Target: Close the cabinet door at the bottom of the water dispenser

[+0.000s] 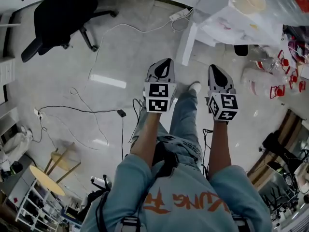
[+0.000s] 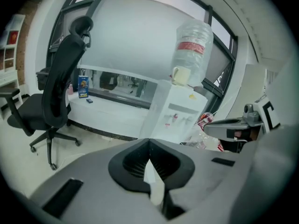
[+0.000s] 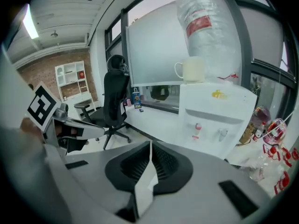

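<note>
Cabinet door [image 1: 186,46]: white flat panel, stands swung out from the bottom front of the water dispenser [image 3: 215,111], edge-on in head view. The dispenser is a white boxy plastic unit with two small taps on its face. A clear ribbed bottle [image 3: 205,27] with a red label sits inverted on top, a cream mug [image 3: 191,71] beside the bottle.

Left gripper [image 1: 165,62] and right gripper [image 1: 215,67] are both in front of the dispenser, apart from the door. Each has its grey jaws together with nothing between them.

The floor [image 1: 120,57] is pale, glossy, polished concrete. A white power strip [image 1: 179,15] lies just left of the dispenser, thin black and white cables [image 1: 91,111] further out. A black mesh-back office chair [image 1: 63,13] on castors stands well left of it. Crumpled clear plastic bags [image 1: 275,76] with red print are piled to its right. Behind it there is a big dark-framed window [image 2: 140,45]; a brick wall [image 3: 51,64] and a white shelf unit [image 3: 70,80] stand far left.
</note>
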`<state>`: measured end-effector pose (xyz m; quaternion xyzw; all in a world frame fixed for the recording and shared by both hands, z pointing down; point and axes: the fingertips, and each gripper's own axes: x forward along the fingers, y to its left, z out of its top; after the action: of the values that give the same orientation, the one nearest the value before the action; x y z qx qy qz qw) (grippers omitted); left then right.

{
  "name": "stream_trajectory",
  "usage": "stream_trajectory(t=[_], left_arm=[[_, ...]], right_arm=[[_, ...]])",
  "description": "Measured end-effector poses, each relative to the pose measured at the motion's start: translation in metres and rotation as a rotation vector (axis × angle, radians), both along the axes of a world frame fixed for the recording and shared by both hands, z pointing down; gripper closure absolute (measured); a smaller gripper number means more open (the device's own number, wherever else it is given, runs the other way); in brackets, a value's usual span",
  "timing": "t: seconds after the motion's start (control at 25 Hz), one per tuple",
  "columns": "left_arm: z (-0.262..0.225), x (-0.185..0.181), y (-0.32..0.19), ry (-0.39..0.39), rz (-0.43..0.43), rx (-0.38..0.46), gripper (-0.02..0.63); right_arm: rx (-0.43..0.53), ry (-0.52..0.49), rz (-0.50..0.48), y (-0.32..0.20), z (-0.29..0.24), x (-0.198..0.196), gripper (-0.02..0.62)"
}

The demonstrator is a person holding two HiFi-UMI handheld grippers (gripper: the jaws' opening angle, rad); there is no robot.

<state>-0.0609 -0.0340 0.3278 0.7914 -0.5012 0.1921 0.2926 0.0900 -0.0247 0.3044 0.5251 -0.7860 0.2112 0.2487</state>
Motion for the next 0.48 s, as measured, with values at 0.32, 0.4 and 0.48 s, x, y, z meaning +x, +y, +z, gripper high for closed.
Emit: stream_trajectory(t=[0.32,0.4,0.48], left_arm=[[0.048,0.024,0.010,-0.005,0.019,-0.033,0.598],[0.064,0.024,0.009,-0.011,0.018,-0.038,0.598],[0.084,0.025,0.010,-0.018,0.025,-0.051,0.598]], right_arm=[[-0.028,-0.023,-0.038,0.000,0.052,-0.011,0.565],[-0.036,-0.037,-0.029,0.001,0.070,-0.015,0.565],[-0.049,-0.049,-0.016,0.006,0.089,-0.019,0.565]])
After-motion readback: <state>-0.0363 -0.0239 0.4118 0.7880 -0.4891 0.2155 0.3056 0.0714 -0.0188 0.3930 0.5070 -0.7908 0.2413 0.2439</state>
